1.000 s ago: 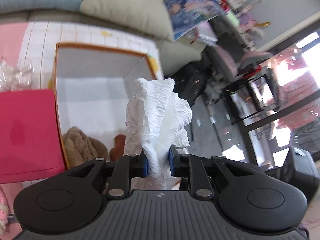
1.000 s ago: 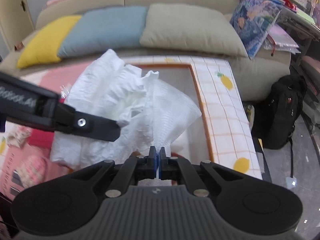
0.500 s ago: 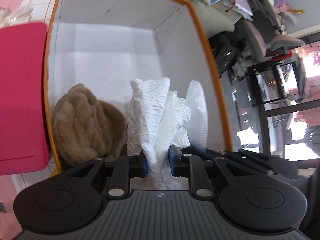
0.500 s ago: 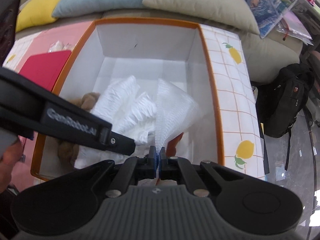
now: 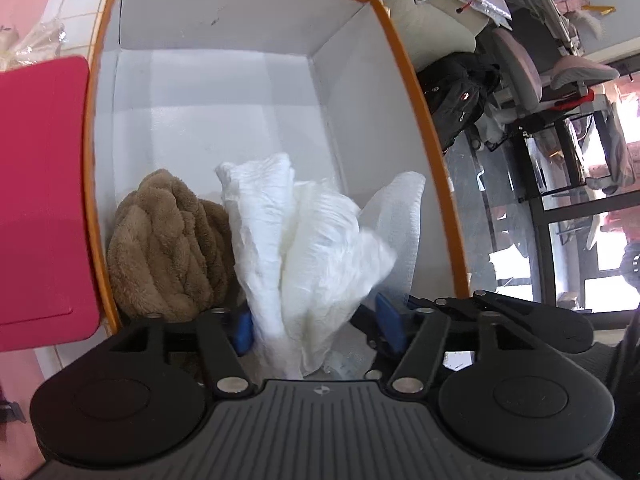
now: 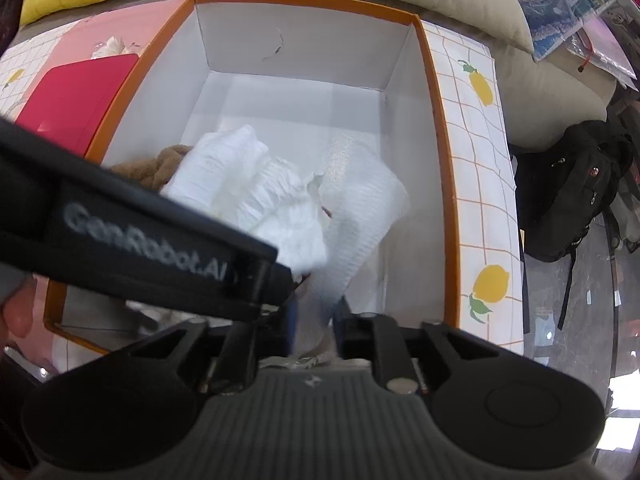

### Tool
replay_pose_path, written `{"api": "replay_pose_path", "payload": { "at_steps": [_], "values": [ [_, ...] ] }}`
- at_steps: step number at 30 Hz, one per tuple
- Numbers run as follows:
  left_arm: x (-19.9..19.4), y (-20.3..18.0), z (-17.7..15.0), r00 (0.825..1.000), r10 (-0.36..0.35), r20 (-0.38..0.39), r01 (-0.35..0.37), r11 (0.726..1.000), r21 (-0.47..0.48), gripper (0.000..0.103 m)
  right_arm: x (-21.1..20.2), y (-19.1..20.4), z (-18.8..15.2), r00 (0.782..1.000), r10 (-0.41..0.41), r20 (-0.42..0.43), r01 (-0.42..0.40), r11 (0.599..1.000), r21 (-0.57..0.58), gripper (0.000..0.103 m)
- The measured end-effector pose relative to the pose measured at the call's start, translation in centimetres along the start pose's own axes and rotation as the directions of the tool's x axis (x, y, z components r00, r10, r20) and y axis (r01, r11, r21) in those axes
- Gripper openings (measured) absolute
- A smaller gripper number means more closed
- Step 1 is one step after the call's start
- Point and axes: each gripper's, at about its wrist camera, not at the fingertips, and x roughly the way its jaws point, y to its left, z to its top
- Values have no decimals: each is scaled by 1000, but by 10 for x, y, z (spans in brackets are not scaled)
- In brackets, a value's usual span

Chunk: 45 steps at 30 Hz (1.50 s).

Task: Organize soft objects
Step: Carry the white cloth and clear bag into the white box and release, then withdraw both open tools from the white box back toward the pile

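Both tongs parted over the orange-rimmed box (image 6: pixel 448 216). Left tongs (image 5: pixel 316 322) spread wide, blue pads clear of the crumpled white tissue (image 5: pixel 296 240) rising between them; grip let go, by the look of it. Right tongs (image 6: pixel 314 322) also parted, a fold of the same white tissue (image 6: pixel 360 208) passing between the pads, apparently unpinched, though blurred there.

Tissue bundle sat inside the box, near the front wall, just beside and touching the brown plush (image 5: pixel 168 248) tucked into the near left corner. Far half of the box floor bare. Red lid-like panel (image 5: pixel 40 200) lay outside on the worktop (image 6: pixel 476 128), along the box's left rim.

Risks, judged from here: loose tissue snagging on a pad and riding back out on withdrawal, since a fold sat between each pair of pads. Springy crumple unfolding upward, cresting the rim, spoiling the tidy fit. Left tool crossing low in front of the right camera, so a careless pull-out could knock the two tools together or drag the plush.
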Motion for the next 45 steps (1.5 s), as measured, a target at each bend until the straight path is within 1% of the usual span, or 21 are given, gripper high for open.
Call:
{"api": "replay_pose_path", "payload": {
  "at_steps": [2,4,6,8,11,15,19,21,23,24,25,27,29,31,33,35,37,40,42,43,45],
  "values": [
    [-6,-4,3,1000,-14,4,14,1000,-2,89,-5,-1,1,1000,7,5,-7,1000,-20,27],
    [-14,-6,8,1000,-23,9,23,1000,-2,92,-11,-3,1,1000,13,5,-13,1000,-24,34],
    [-23,-5,10,1000,-31,-1,31,1000,4,96,-19,-5,2,999,34,5,-34,999,-17,36],
    [-28,-2,13,1000,-20,-22,20,1000,-5,97,-27,-8,3,998,55,9,-55,998,-13,39],
    [-38,4,20,998,-55,-13,54,997,-57,97,-39,-9,5,998,59,23,-59,998,-11,41],
    [-58,6,26,997,-71,37,74,995,-74,97,-55,-5,6,997,60,54,-62,998,18,43],
    [-79,7,23,992,-105,74,109,993,-49,97,-76,4,2,991,55,119,-61,997,46,45],
    [-88,6,19,989,-111,95,114,993,-25,97,-84,8,2,987,62,149,-73,995,71,46],
    [-97,4,14,986,-108,125,107,994,10,97,-92,15,0,980,76,186,-95,991,92,46],
    [-103,6,12,984,-105,144,102,994,28,97,-96,19,-2,974,83,210,-107,989,101,48],
    [-108,7,8,980,-103,168,97,994,43,97,-99,23,-3,968,89,234,-118,987,112,51],
    [-116,7,0,973,-93,209,80,994,71,97,-102,30,-3,954,89,286,-131,982,132,52],
    [-126,11,-11,962,-95,255,71,992,100,96,-105,42,-6,940,76,333,-131,980,148,54],
    [-137,16,-22,942,-108,317,67,988,136,94,-105,54,-7,926,72,370,-140,977,161,56],
    [-149,23,-32,925,-97,367,41,987,156,92,-105,65,-9,918,72,391,-157,970,188,58],
    [-160,31,-42,910,-79,406,9,985,171,88,-103,77,-10,912,79,403,-175,963,207,59],
    [-170,38,-52,897,-50,440,-43,979,198,85,-102,90,-12,906,93,412,-196,957,215,58],
    [-182,49,-69,870,20,493,-151,962,228,82,-102,113,-16,894,116,432,-224,952,208,58],
    [-189,58,-80,844,77,531,-222,951,214,80,-99,129,-17,896,126,426,-227,954,195,58],
    [-192,63,-86,832,96,547,-244,948,204,80,-97,136,-16,896,137,422,-234,954,186,58],
    [-197,77,-96,819,122,561,-263,948,178,78,-93,149,-16,900,161,405,-247,954,169,59]
  ]
}}
